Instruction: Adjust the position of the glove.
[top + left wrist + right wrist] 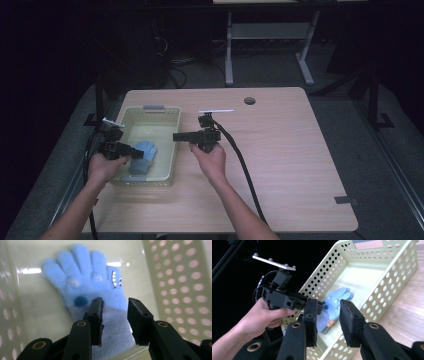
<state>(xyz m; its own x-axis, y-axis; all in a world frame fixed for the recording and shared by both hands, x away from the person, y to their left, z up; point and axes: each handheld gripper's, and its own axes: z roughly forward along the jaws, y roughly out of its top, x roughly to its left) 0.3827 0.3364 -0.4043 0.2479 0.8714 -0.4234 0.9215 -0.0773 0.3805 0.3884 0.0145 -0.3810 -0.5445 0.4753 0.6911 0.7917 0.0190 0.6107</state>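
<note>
on the pale wooden table point(280, 150), toward its left side, stands a pale yellow perforated plastic basket point(165, 116), and on the basket's floor lies a fluffy light blue knitted glove point(144, 152) with its fingers spread flat. the left gripper point(136, 154) reaches in over the basket's left wall, held in the person's left hand point(102, 167), its black jaws pointing across toward the glove. along the left gripper view, the glove point(85, 280) shows a dark blue pom-pom, a small toothed face on its thumb side and a paler cuff; the two jaws stand apart on either side of the cuff, hovering over it, with no pad pressing on the cloth. the basket point(175, 277) wall rises at the right of that view.

the right gripper point(176, 136) is held level by the right hand point(212, 161) just beside the basket's right wall, jaws pointing left toward the basket. from the right gripper view its jaws stand apart with nothing between them; beyond them lie the basket point(387, 277), the glove point(334, 302) and the left gripper point(318, 305) in the left hand point(259, 317). a black cable trails from the right gripper across the table toward the person.
</note>
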